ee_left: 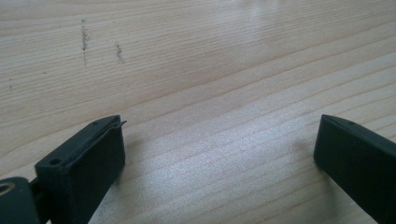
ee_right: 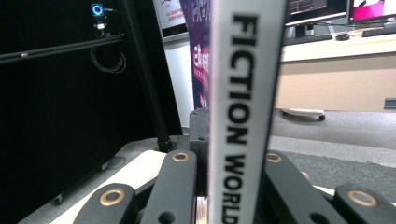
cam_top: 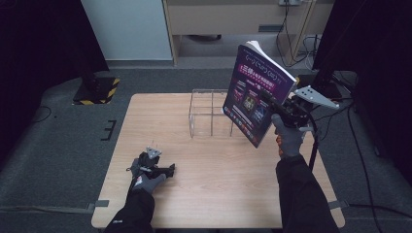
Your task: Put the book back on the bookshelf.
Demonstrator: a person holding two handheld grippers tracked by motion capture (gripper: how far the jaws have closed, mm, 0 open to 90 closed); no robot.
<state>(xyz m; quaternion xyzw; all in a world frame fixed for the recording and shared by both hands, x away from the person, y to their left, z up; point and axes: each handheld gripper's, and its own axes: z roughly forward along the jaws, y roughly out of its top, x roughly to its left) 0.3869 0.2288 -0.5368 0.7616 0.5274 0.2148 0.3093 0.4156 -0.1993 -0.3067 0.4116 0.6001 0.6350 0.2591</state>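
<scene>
The right gripper clamps its jaws on the spine of a magazine, holding it upright in the air just right of the wire rack. Lifting appears done; slotting the magazine into the rack remains. The left gripper rests on the table, well in front of the rack, jaws wide and empty.

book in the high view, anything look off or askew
The book hangs tilted above the table's right side, pinched at its spine edge by the right claw, with the clear rack just behind it. No damage or spill stands out. The left claw rests open on the table.
</scene>
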